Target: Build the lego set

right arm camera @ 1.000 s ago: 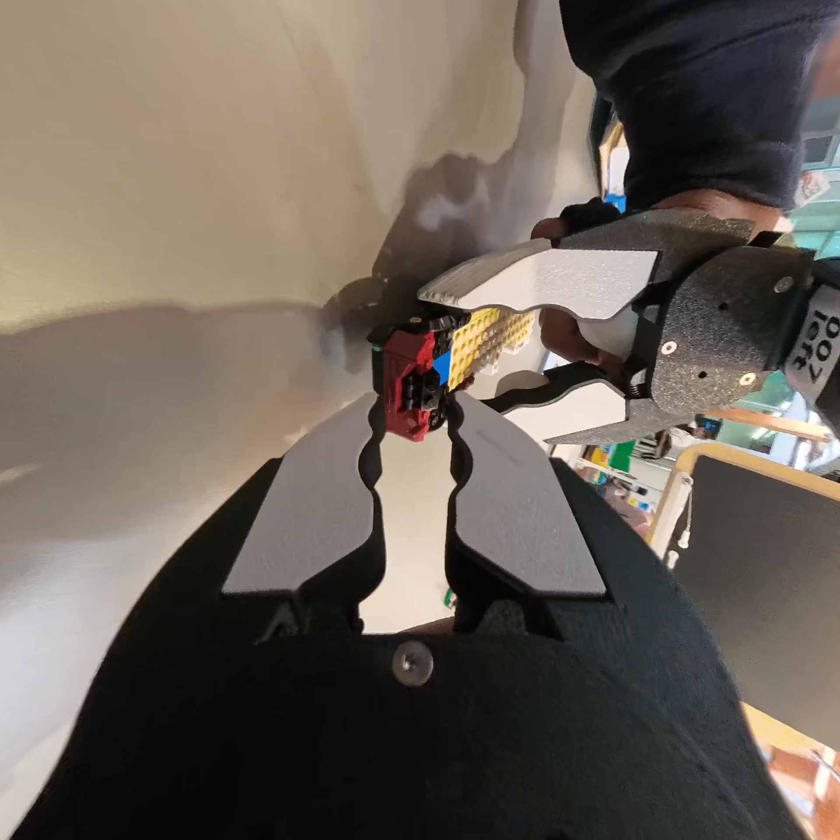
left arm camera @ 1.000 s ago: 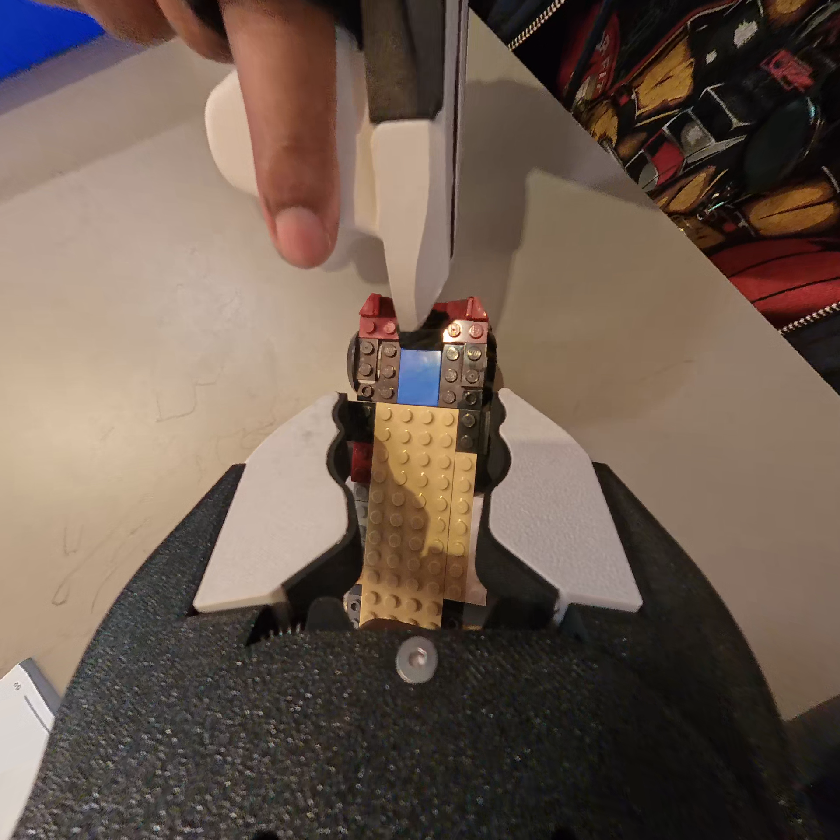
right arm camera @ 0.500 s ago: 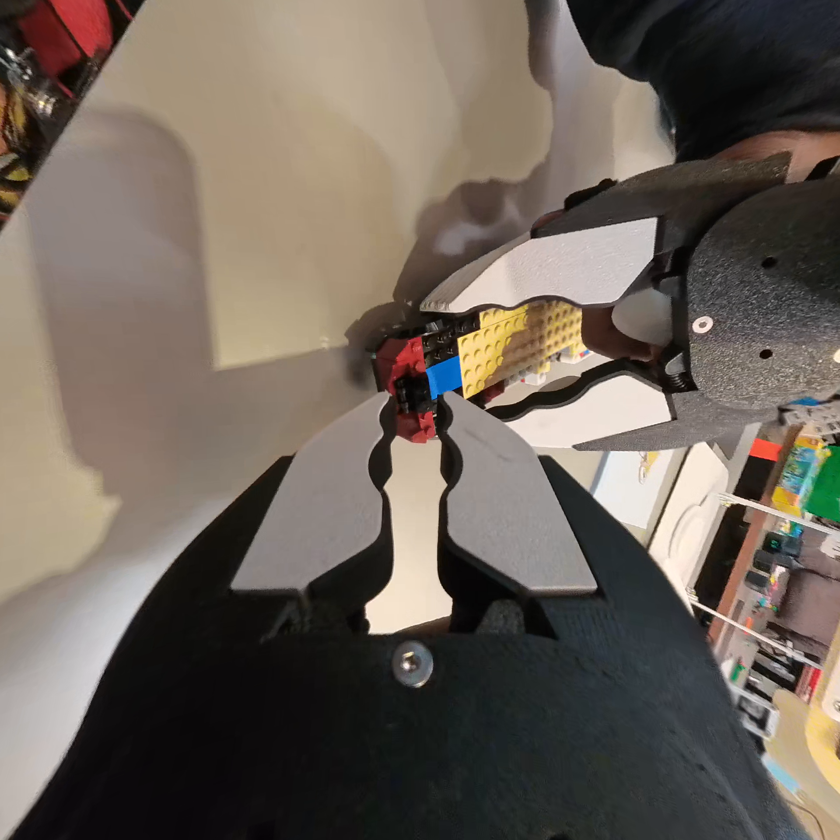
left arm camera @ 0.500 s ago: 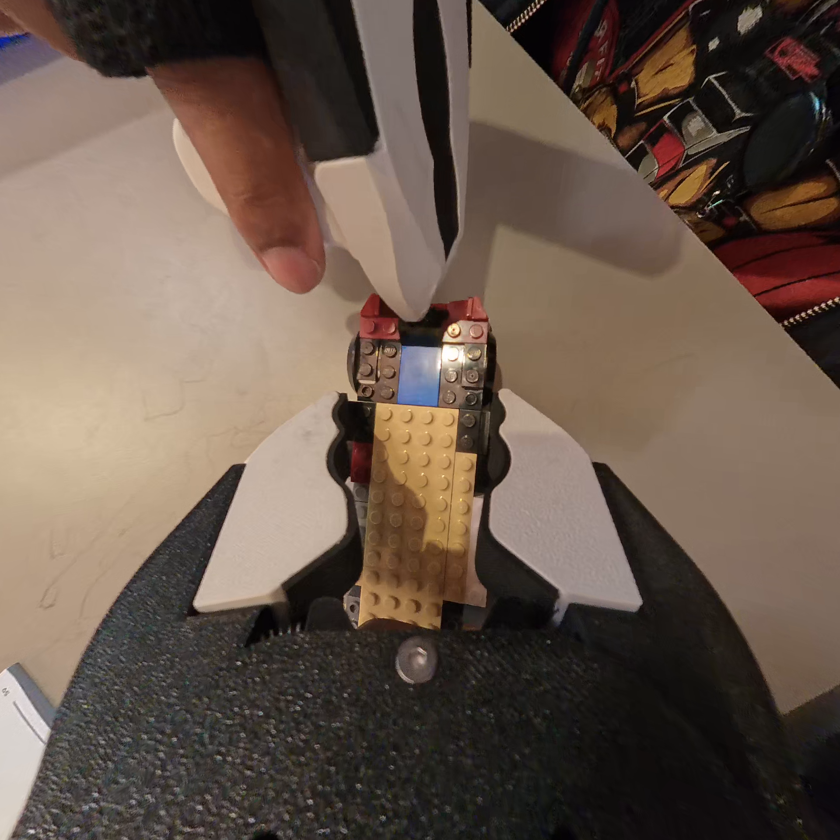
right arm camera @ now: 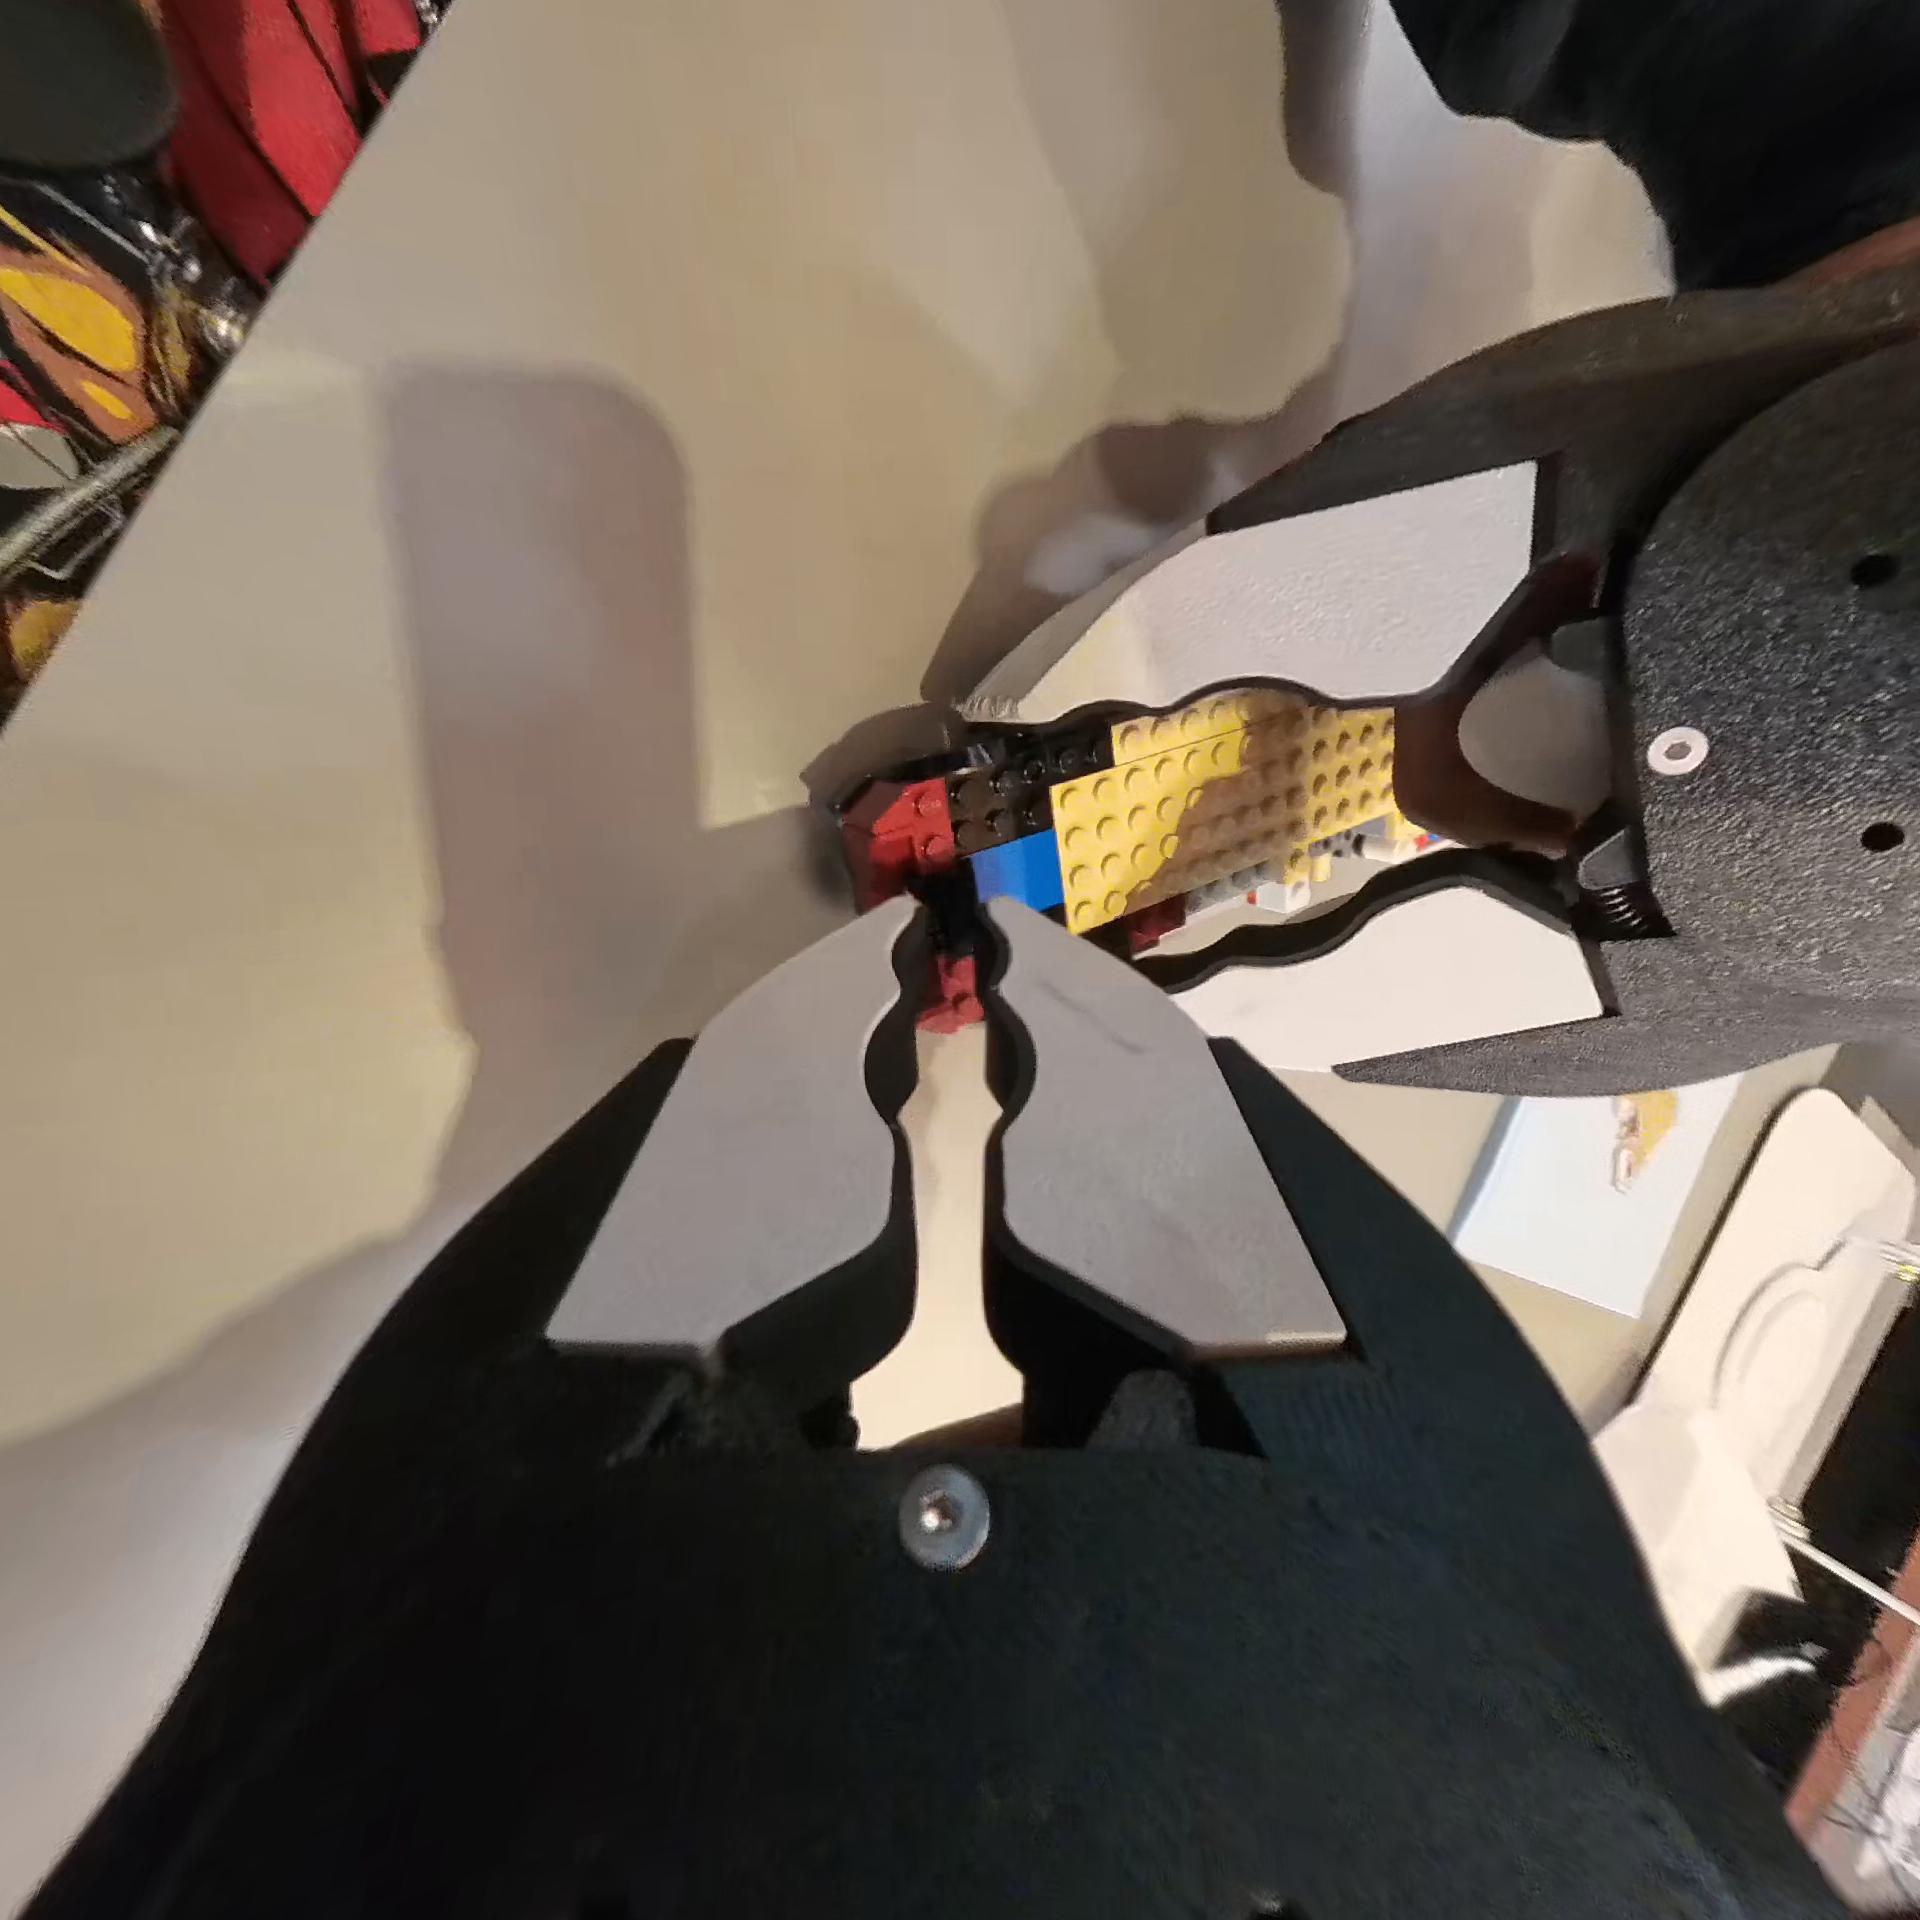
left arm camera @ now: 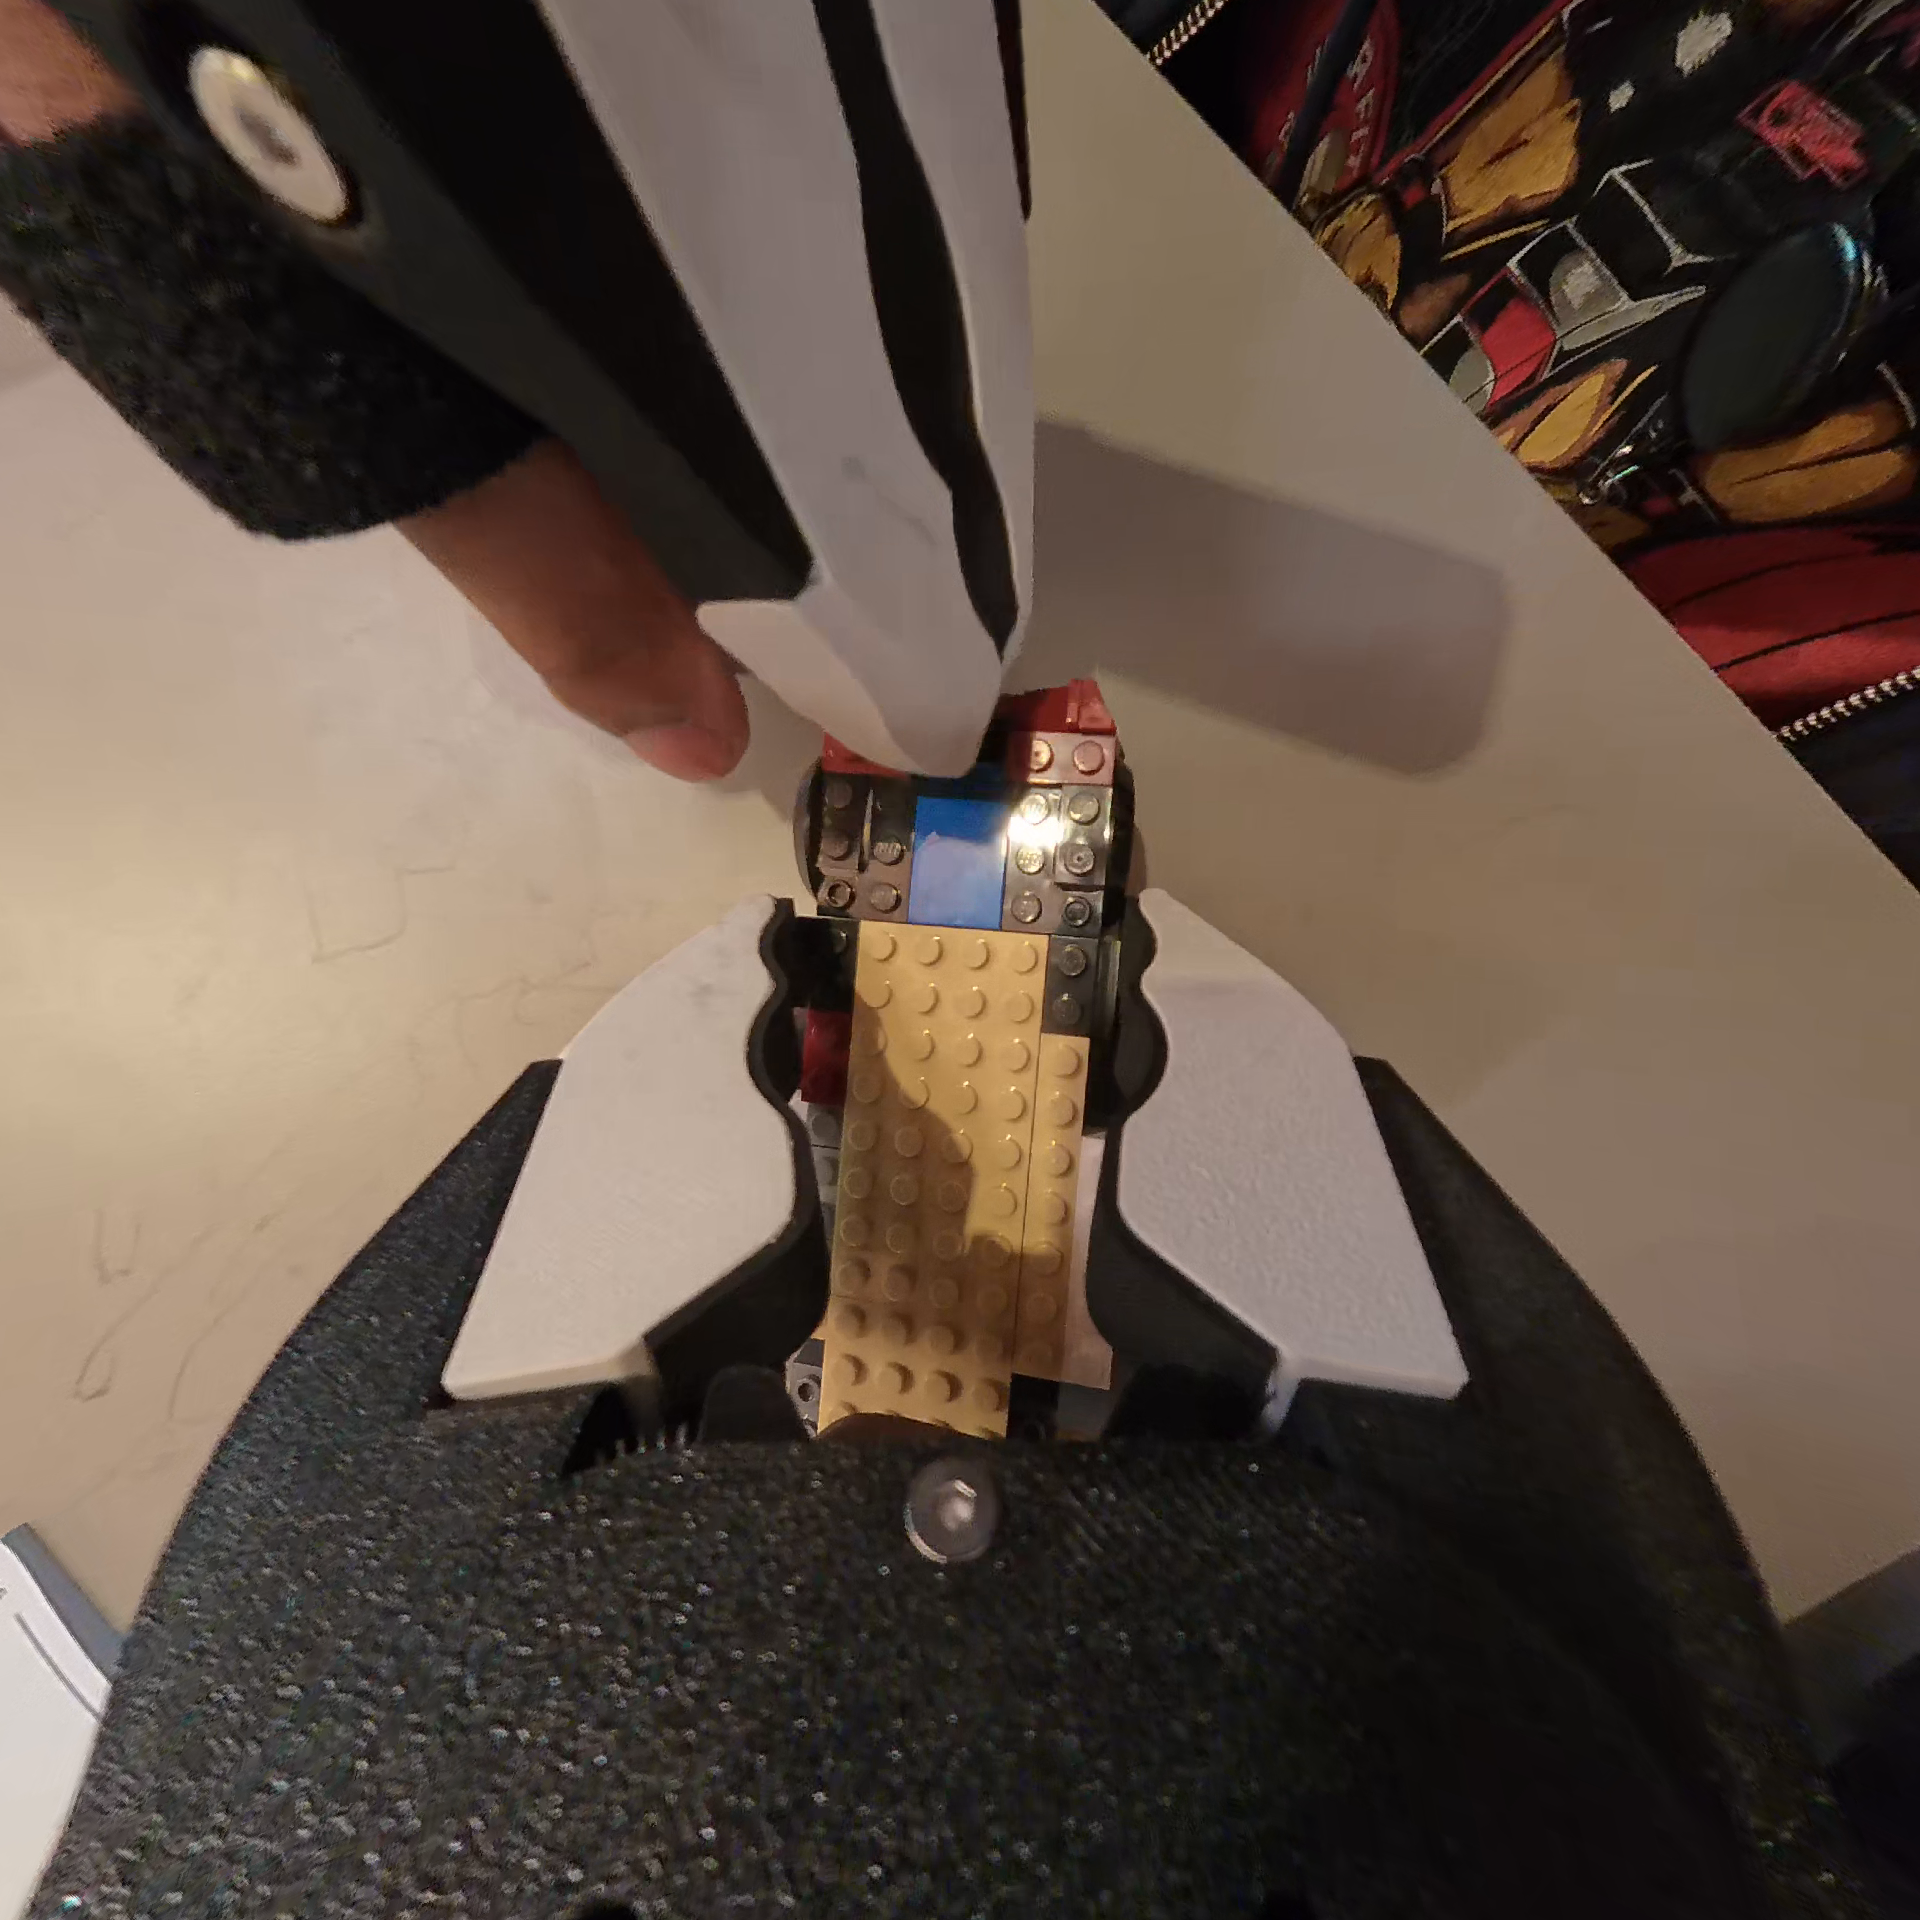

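Crowding the scene at about two o'clock in the left wrist view is a patterned garment (left arm camera: 1621,260) in red, yellow and black, just past the edge of the cream table (left arm camera: 260,935). A white sheet (left arm camera: 31,1683) shows at eight o'clock at the frame's edge. In the right wrist view, a pale tray-like thing (right arm camera: 1787,1299) lies at four o'clock, partly hidden behind the grippers.

The left gripper (left arm camera: 956,925) is set fairly wide, and its two pads press on the sides of a brick model (left arm camera: 961,1091): a long tan studded plate, with black bricks, a blue tile and dark red bricks at the far end. The model lies lengthways between the fingers, its dark red end poking out past the tips towards twelve o'clock.

From twelve o'clock the right gripper (right arm camera: 948,909) comes down onto that far end. Its fingers (left arm camera: 914,686) are nearly together, pinching a small black piece (right arm camera: 951,920) at the model's dark red end, beside the blue tile. A bare fingertip (left arm camera: 665,707) shows at ten o'clock, beside the right gripper's white finger. The gripper's body blocks the far table from sight.
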Available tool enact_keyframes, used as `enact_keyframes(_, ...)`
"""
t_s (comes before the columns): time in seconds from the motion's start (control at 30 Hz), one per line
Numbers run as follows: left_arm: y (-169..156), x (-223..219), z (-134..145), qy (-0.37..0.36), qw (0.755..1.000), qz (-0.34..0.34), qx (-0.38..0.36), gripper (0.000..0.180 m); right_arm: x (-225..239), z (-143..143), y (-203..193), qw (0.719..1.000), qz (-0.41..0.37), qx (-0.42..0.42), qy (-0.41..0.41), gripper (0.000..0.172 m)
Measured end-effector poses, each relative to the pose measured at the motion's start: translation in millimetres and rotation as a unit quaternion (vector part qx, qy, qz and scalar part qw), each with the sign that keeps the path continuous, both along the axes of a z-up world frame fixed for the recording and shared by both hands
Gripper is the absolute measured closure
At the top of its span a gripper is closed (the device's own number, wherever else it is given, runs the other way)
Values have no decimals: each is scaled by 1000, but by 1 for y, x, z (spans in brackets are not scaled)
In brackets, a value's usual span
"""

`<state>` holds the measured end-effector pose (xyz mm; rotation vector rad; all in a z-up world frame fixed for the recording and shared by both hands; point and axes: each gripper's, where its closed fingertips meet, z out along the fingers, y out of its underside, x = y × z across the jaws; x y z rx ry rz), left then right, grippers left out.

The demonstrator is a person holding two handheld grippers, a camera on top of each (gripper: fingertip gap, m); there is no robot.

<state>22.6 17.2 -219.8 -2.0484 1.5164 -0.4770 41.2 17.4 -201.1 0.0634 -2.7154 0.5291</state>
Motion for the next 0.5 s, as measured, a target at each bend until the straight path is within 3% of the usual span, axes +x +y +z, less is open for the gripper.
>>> enact_keyframes(0.5,-1,1,-1,-1,1000,-2,-4,121,6,-7,0,998,16,-3,-62,159)
